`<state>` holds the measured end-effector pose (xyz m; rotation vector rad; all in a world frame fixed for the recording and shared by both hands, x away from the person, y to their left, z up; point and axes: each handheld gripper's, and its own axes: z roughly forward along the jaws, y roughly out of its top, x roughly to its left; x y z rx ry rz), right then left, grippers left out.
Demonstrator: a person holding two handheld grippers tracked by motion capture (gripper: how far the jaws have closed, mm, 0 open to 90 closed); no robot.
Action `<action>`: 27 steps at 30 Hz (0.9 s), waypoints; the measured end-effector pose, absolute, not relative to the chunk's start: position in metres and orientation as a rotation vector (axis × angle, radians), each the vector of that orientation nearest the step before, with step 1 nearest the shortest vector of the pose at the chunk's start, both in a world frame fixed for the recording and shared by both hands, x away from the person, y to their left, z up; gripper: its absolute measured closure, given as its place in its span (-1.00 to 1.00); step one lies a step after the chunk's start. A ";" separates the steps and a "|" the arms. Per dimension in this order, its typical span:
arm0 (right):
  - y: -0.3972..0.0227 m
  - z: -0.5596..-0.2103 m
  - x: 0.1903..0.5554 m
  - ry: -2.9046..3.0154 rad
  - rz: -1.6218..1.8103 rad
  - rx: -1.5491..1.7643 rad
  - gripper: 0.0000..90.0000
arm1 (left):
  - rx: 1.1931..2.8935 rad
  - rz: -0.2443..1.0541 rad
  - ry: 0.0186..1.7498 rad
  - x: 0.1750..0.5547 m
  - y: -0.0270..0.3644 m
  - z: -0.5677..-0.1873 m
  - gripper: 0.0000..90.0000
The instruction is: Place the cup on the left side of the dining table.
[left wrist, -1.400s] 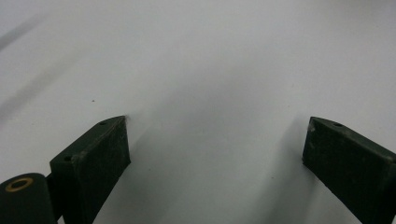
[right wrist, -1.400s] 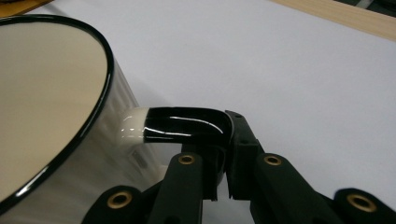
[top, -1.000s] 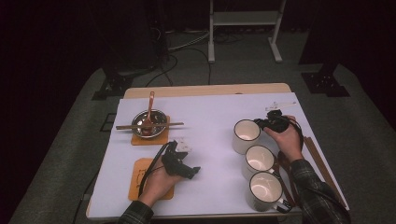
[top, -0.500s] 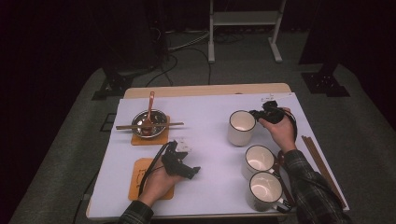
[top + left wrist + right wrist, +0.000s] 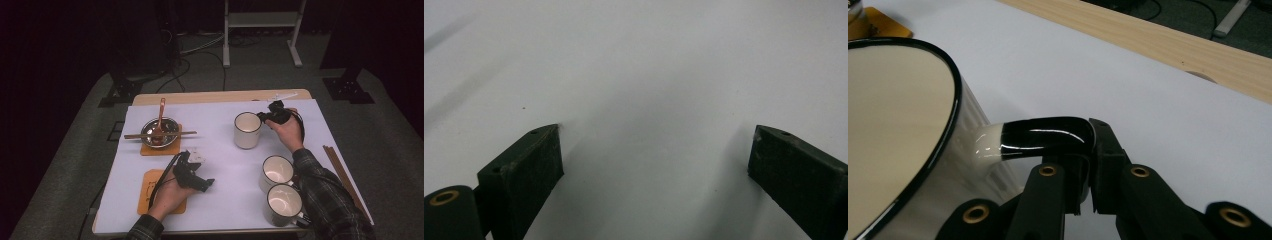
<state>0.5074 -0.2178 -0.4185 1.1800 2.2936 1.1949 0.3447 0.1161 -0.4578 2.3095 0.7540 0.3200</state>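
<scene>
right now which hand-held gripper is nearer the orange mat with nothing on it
Left. The left hand-held gripper sits just right of the empty orange mat, with the hand lying over it. The right hand-held gripper is far across the table, shut on a mug handle.

High cam overhead; gripper cams close, tabletop (image 5: 225, 165) shared.

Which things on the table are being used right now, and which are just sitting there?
Being used:
- white mug, its black handle pinched by the right tongs

Just sitting there:
- two more mugs
- metal bowl with spoon and chopsticks
- orange coaster
- left tongs, open over bare tablecloth
</scene>
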 end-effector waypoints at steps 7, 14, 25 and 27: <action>-0.210 -0.424 0.515 2.302 1.207 1.178 0.85 | 2.308 0.319 0.755 0.345 0.116 -0.458 -0.87; -0.210 -0.425 0.515 2.305 1.218 1.171 0.84 | 2.309 0.320 0.754 0.345 0.116 -0.458 -0.87; -0.212 -0.430 0.515 2.292 1.237 1.181 0.84 | 2.309 0.320 0.754 0.345 0.116 -0.458 -0.87; -0.213 -0.431 0.514 2.287 1.241 1.178 0.84 | 2.309 0.320 0.753 0.345 0.116 -0.458 -0.87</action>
